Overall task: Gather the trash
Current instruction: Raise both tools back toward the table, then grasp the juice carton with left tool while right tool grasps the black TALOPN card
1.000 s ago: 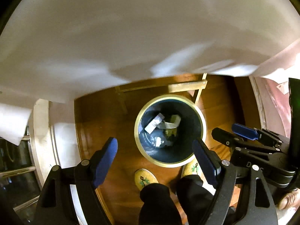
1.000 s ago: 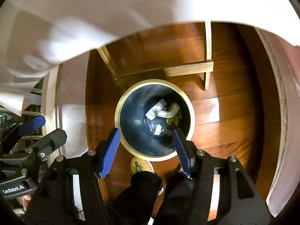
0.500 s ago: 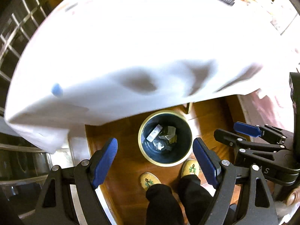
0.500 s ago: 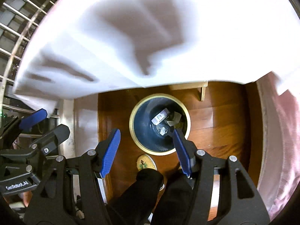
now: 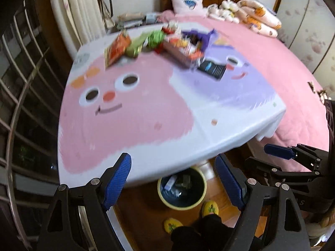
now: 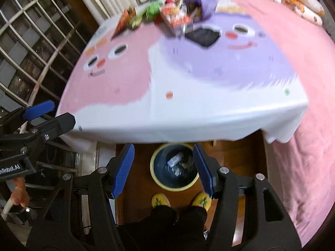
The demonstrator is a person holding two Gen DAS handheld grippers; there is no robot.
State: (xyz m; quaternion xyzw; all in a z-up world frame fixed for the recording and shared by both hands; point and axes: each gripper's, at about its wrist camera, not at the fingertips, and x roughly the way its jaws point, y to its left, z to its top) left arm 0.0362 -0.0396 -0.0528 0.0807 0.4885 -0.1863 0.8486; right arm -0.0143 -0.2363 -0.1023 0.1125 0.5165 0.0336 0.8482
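A dark bin [image 5: 181, 190] [image 6: 175, 167] with a yellow rim stands on the wooden floor under the table edge, with crumpled trash inside. Blurred wrappers and packets [image 5: 159, 39] [image 6: 167, 16] lie in a heap at the far side of the table [image 5: 129, 129] [image 6: 209, 108], beside a dark packet [image 5: 212, 68] [image 6: 204, 35]. My left gripper [image 5: 173, 179] is open and empty, high above the bin at the table's near edge. My right gripper [image 6: 163, 167] is open and empty too, hanging over the bin.
The table wears a cloth with pink and purple cartoon faces. A pink bed [image 5: 282, 62] with pillows [image 5: 259, 21] and soft toys lies right of it. Window bars [image 6: 31, 41] fill the left. A person's yellow slippers [image 6: 161, 200] and dark trouser legs stand by the bin.
Both grippers have risen from under the tablecloth to above the table edge, still open. The bin looks smaller and the tabletop with its trash has come into view.
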